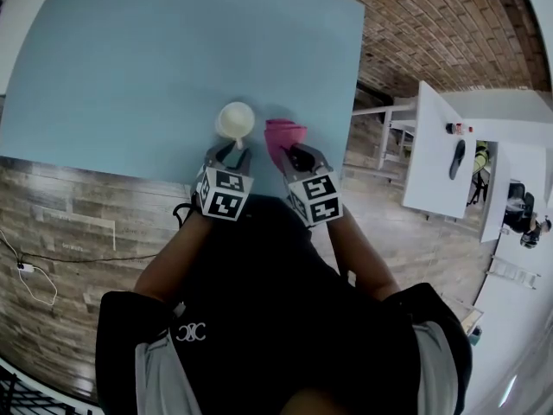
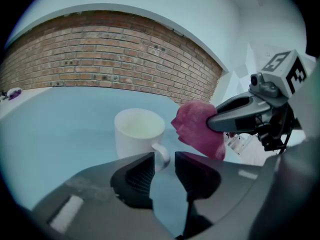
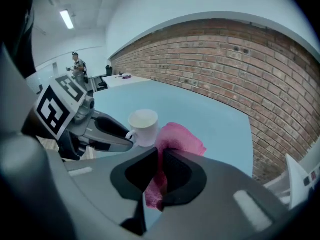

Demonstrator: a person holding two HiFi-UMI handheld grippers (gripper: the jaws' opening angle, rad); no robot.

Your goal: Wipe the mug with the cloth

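Your left gripper (image 1: pixel 229 151) sits at the 6 o'clock edge of the blue desk (image 1: pixel 138 59), pointing toward 12 o'clock and tilted downward. Its jaws stand spread, pressing on nothing. The handle of the mug shows at the mouth of the gap, close to the left jaw's tip, with a sliver of space visible on the other side.

The white mug (image 1: pixel 235 119) stands upright on the desk at 12 o'clock from that gripper, near the desk's front edge. Its handle is turned to 6 o'clock, toward you, and the inside looks empty.

At 3 o'clock from the mug, just beside it, is the pink cloth (image 1: pixel 283 134), bunched and hanging in folds. Whether its lower edge reaches the desk cannot be told.

Your right gripper (image 1: pixel 298 154) pinches that cloth. Its jaws are closed on a fold, and the fabric spills out beyond the tips and below them. This gripper also points toward 12 o'clock, level with the left one.

Farther toward 3 o'clock, off the desk, white tables (image 1: pixel 432 145) stand on the wood floor (image 1: pixel 78 214).
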